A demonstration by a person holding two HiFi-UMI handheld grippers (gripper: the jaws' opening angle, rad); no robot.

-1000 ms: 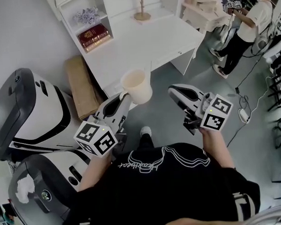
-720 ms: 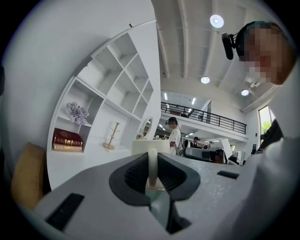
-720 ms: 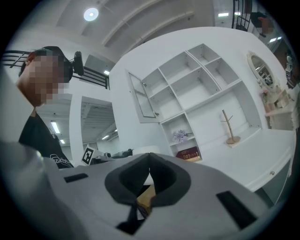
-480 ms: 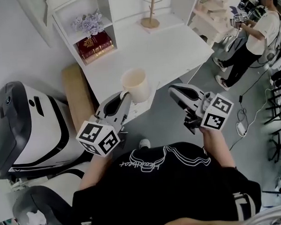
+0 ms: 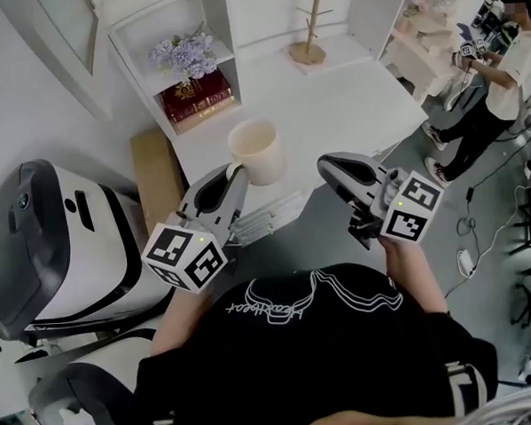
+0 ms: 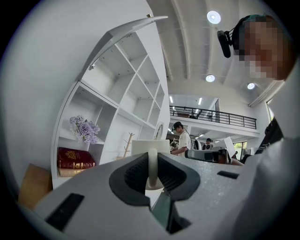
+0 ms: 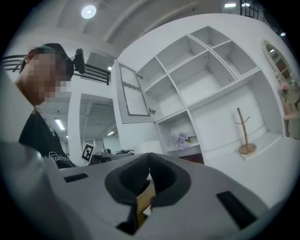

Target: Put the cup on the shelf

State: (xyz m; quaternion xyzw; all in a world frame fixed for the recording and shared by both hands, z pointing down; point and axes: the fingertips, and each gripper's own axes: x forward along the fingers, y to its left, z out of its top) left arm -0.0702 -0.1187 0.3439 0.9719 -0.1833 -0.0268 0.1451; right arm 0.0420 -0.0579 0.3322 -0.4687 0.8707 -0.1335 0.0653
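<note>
L gripper [image 5: 231, 172] clenched on cup [image 5: 256, 151] handle, so rim faces up for far-left shelf [image 5: 149, 13]. R gripper [image 5: 331, 165] closed, empty, held clear.

The person has stepped toward the table [image 5: 357, 105]. A second ago the cup [image 5: 255, 152], carried by its handle in the left tongs [image 5: 235, 170], hung over the table's near edge with grey floor beneath it. Now it hangs above the white table top, nearer to the shelf [image 5: 141, 32]. The shelf's compartment with the flowers [image 5: 183, 53] and the red books [image 5: 197, 93] has drawn closer and shows more fully, as does the wooden stand [image 5: 308, 36] at the far side. The brown box [image 5: 155, 173] on the left now lies level with the cup instead of ahead of it.
</note>
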